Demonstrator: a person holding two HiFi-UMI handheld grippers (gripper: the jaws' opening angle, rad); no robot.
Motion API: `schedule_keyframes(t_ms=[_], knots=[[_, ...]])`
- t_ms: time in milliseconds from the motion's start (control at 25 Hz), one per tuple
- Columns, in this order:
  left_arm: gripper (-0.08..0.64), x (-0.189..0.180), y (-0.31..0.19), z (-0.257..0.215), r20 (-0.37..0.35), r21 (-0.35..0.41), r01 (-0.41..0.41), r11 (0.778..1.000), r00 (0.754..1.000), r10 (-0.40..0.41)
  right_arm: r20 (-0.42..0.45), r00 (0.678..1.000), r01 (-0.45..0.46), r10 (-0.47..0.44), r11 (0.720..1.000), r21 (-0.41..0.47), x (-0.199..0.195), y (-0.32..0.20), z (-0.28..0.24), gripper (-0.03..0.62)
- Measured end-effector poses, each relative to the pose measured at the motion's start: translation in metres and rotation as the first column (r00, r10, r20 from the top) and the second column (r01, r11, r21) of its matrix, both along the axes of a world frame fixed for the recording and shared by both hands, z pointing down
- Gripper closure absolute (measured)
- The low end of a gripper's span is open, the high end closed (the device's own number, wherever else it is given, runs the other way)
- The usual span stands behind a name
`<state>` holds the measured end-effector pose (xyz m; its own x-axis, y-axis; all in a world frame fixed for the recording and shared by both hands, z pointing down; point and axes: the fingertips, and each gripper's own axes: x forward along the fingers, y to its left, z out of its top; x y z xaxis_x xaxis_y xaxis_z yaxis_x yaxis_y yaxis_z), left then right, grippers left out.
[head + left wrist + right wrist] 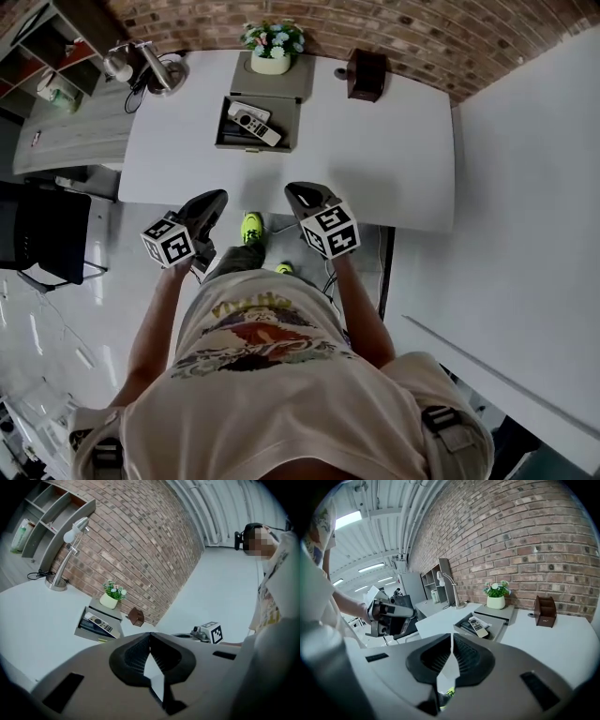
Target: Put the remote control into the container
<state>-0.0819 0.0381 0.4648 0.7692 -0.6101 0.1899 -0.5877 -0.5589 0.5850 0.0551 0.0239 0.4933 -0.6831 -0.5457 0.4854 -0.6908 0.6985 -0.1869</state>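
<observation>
Remote control (255,124) in container (225,141); both hand-held grippers (218,197) (294,192) closed, empty, short of table (394,141) edge.

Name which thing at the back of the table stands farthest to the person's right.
The brown box, at the head view's right, alone on bare tabletop. The flower pot stands mid-table behind the container; the lamp is far left.

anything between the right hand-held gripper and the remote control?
Nothing visible. The remote control already lies inside the container at the far side of the table. The right hand-held gripper, shut and empty, is off the near edge, with only bare table top between them. The plant pot stands behind the container.
</observation>
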Motion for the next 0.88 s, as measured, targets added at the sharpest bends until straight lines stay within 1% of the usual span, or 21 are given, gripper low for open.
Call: schedule_keyframes(t_ms=[160, 360, 600, 760, 880], knots=[[0.555, 0.001, 0.030, -0.012, 0.045, 0.041, 0.027, 0.999, 0.999, -0.029, 0.070, 0.997, 0.028, -0.030, 0.999, 0.025, -0.002, 0.020, -0.014, 0.569], [0.555, 0.003, 0.069, -0.029, 0.044, 0.083, 0.071, 0.994, 0.996, -0.075, 0.149, 0.986, 0.064, -0.072, 0.996, 0.055, -0.006, 0.046, -0.032, 0.569], [0.555, 0.005, 0.094, -0.034, 0.046, 0.098, 0.093, 0.991, 0.994, -0.098, 0.145, 0.983, 0.102, -0.109, 0.993, 0.058, -0.011, 0.072, -0.033, 0.569], [0.555, 0.012, 0.095, -0.039, 0.026, 0.118, 0.090, 0.989, 0.995, -0.093, 0.127, 0.988, 0.076, -0.086, 0.994, 0.083, -0.006, 0.073, -0.037, 0.581], [0.555, 0.016, 0.095, -0.045, 0.021, 0.135, 0.076, 0.988, 0.997, -0.079, 0.139, 0.988, 0.051, -0.064, 0.994, 0.098, -0.006, 0.071, -0.045, 0.583]])
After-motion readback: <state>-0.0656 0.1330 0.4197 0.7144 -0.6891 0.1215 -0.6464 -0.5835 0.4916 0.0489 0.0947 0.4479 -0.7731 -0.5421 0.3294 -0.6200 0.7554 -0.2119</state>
